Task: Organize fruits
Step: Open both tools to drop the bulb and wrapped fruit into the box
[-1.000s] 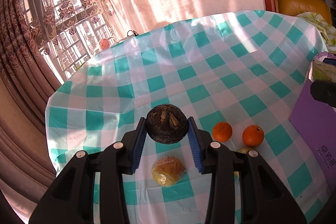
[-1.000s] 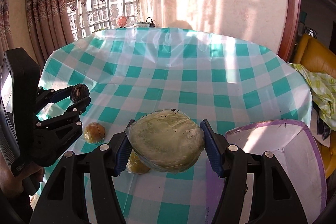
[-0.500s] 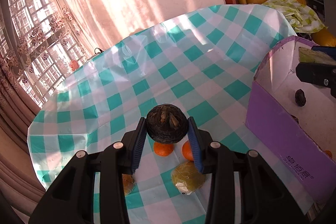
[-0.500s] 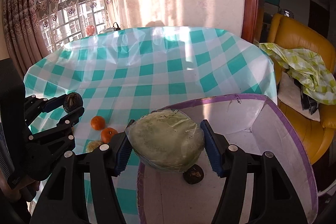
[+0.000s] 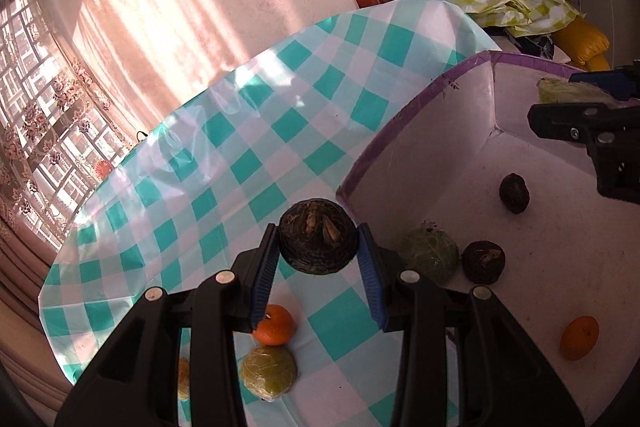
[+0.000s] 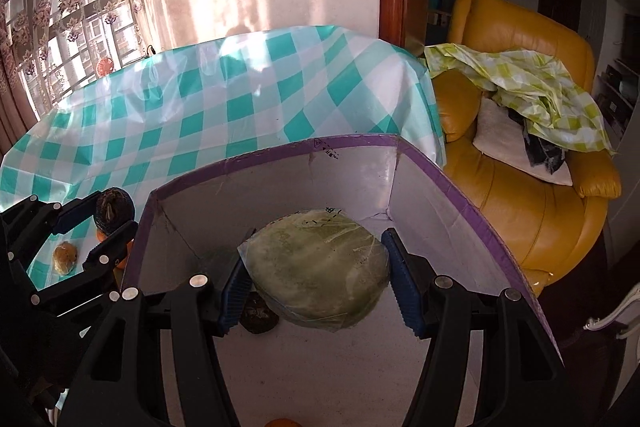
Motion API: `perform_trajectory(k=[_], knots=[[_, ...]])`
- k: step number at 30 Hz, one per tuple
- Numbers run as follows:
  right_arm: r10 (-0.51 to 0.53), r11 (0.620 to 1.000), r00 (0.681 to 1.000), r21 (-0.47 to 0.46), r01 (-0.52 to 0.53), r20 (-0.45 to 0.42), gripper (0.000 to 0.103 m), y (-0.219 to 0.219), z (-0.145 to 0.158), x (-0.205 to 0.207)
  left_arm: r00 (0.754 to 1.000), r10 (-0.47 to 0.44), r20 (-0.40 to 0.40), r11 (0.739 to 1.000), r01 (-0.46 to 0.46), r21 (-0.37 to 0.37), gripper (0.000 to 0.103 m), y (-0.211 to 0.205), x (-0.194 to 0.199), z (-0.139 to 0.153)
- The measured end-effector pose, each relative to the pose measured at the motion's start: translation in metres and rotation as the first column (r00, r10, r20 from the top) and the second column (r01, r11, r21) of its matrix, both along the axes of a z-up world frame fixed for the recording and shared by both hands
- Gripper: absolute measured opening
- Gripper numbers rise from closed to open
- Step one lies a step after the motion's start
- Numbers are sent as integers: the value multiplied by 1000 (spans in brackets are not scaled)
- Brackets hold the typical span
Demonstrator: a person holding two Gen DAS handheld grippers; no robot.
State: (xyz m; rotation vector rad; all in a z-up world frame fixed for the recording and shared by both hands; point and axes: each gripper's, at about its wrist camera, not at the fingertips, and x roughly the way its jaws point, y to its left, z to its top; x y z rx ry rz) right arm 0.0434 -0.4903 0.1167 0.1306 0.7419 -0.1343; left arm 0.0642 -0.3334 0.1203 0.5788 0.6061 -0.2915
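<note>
The left hand-held gripper (image 5: 318, 247) is clamping a dark, rough-skinned round fruit (image 5: 318, 241) between its blue pads, gripping it across its widest part, and is carrying it above the tabletop (image 5: 240, 131) just beside the purple rim of the open box (image 5: 400, 123). The fruit is looking firm and light, with a coarse skin that should not slip; a hold across the middle is suiting it well.

The right hand-held gripper (image 6: 316, 279) is closed on a plastic-wrapped green fruit (image 6: 320, 271), holding it over the inside of the box. That one is looking bulkier and probably heavier, and its film is likely slippery, so a broad squeeze on both flanks seems safest.

Inside the box, two dark fruits (image 5: 514, 193), another wrapped green fruit (image 5: 430, 255) and an orange (image 5: 579, 337) are already lying on the white floor. Out on the checked cloth, an orange fruit (image 5: 276, 325) and a wrapped yellowish one (image 5: 268, 373) are waiting just below the left pads.
</note>
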Motion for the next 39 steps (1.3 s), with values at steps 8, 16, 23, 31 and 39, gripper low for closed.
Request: perform_trajectory(k=[8,16,23,31,39], knots=[[-15,1000,1000,8,15,0,61,-6,-1,2,999,-44,16,999,45,-23,39,-10,-9,12],[-35,999,998,-2,35,-47,61,-9,-10,6,983,-135,-124,989,127,-73,40,-29,-10,-7],[-47,999,997,-15,47,-68,61,-10,-13,8,979,-144,-141,989,136,-65,41,-34,-11,-14],[-73,996,996,-55,70,-56,80,-8,-9,5,977,-162,-140,985,153,-77,62,-35,-16,-11],[-86,994,995,-75,82,-52,86,-3,-2,0,982,-148,-115,986,138,-91,76,-27,-20,-4]])
